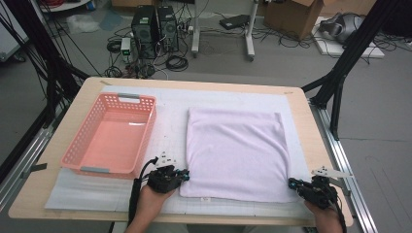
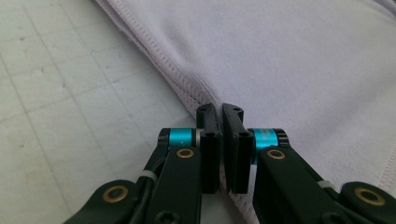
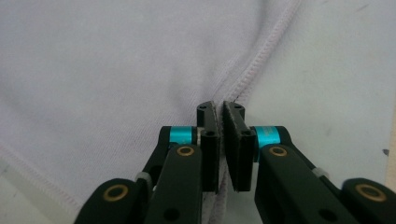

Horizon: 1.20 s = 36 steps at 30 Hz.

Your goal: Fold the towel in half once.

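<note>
Item 1, left gripper (image 2: 220, 109): fingers (image 2: 208, 140) clenched on the stitched hem of the lilac towel (image 2: 289, 70), at its near left corner; a pinch on the edge suits lifting the corner for a fold.

Item 2, right gripper (image 3: 219, 107): fingers (image 3: 236, 144) likewise clamped on the towel's hem, at the near right corner, so both near corners are held as a matched pair.

Item 3, towel: lies flat and square on the white gridded mat (image 1: 170, 126), right of centre on the counter (image 1: 311, 145); apparently already doubled, though the layers are hard to count.

Item 4, pink plastic basket (image 1: 145, 128): empty, just left of the towel, probably its destination.

Item 5, hands (image 1: 150, 199): at the near edge.
</note>
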Each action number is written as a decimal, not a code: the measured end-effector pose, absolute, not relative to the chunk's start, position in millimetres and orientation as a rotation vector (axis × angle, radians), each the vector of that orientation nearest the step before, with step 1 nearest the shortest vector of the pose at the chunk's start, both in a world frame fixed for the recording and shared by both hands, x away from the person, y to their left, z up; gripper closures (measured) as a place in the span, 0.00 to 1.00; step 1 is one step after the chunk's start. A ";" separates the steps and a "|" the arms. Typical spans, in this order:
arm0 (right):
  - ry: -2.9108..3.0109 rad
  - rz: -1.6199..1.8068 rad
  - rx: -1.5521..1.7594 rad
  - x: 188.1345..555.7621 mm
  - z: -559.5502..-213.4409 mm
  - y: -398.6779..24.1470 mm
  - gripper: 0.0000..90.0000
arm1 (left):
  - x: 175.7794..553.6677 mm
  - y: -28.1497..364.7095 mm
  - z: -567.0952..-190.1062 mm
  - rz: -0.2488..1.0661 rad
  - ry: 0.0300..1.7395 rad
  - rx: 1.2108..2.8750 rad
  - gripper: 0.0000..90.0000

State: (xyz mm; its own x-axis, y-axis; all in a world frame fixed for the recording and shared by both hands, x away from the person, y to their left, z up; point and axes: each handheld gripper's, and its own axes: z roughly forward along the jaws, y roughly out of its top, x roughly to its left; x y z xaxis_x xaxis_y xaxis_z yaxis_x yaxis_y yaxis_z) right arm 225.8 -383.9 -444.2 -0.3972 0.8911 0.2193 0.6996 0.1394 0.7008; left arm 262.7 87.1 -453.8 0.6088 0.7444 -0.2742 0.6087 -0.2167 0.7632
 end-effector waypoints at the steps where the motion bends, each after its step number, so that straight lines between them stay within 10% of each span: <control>1: 2.167 1.108 1.556 225.8 -444.2 -383.9 0.96 | 260.9 88.2 -453.3 0.179 1.084 1.917 0.95; 17: 2.213 1.190 1.540 166.1 -432.7 -400.2 0.94 | 219.2 99.7 -444.4 0.114 0.981 1.896 0.87; 21: 2.178 1.179 1.502 175.0 -429.5 -397.0 0.74 | 240.9 99.9 -439.4 0.220 0.963 1.825 0.59; 36: 2.090 1.211 1.366 262.3 -418.6 -399.6 0.64 | 337.2 82.8 -430.0 0.306 0.919 1.760 0.53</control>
State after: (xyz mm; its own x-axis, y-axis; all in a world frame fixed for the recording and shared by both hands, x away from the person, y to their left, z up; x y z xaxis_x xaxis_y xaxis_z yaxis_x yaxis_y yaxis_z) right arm 262.3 -399.6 -418.6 -0.4654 0.8730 0.1457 0.5605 0.1633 0.8119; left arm 337.2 82.8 -430.0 0.6691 0.7087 -0.2239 0.4325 -0.1264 0.8927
